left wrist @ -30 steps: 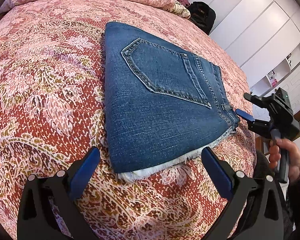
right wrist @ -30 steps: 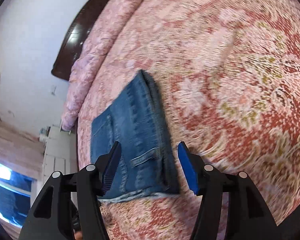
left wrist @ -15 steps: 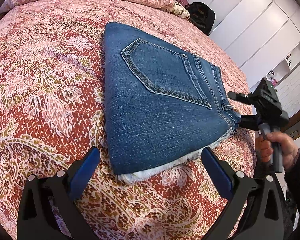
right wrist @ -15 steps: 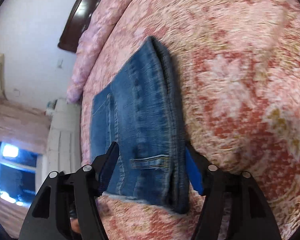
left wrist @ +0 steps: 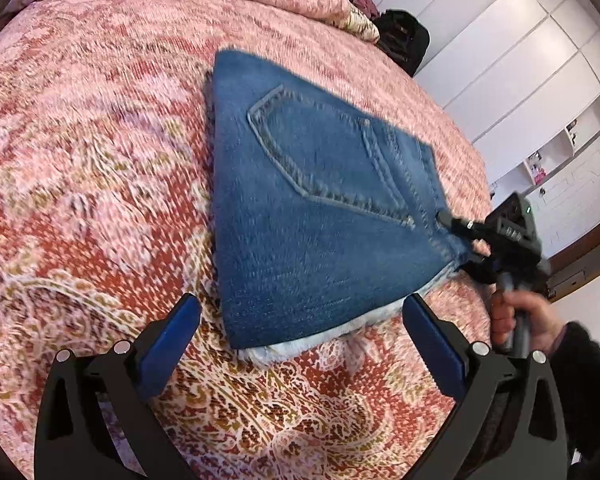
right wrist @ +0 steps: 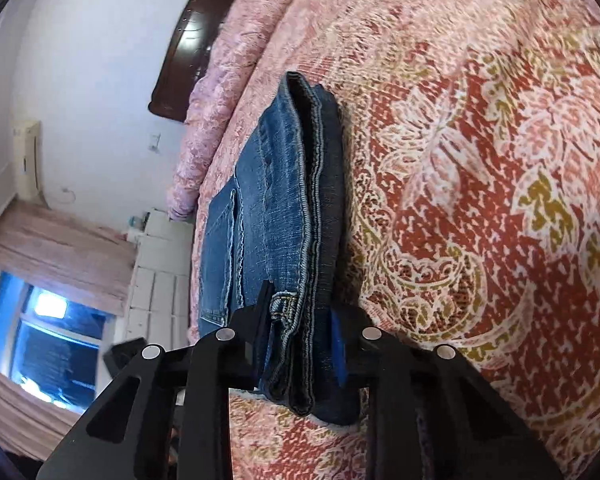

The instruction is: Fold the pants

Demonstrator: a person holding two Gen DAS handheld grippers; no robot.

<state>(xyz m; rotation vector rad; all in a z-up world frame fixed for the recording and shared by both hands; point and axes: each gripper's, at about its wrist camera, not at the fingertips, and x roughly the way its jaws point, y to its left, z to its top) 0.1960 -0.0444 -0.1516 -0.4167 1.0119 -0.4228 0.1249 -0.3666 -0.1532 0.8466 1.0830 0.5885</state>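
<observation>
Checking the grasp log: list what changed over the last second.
The right gripper moved in and closed on the waistband corner of the folded jeans. The left gripper stayed open, short of the hem; the jeans remain folded on the bedspread.

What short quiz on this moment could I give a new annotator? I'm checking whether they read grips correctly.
1. True or false: the left tongs are shut on the folded blue denim pants.
2. Which tongs grip the pants' stacked edge?
A. left
B. right
C. neither
3. Fill in: the pants lie on a red and pink paisley ______.

Key
1. False: they stand open, just short of the frayed hem.
2. B: the right tongs clamp the layers by the belt loop.
3. bedspread
</observation>
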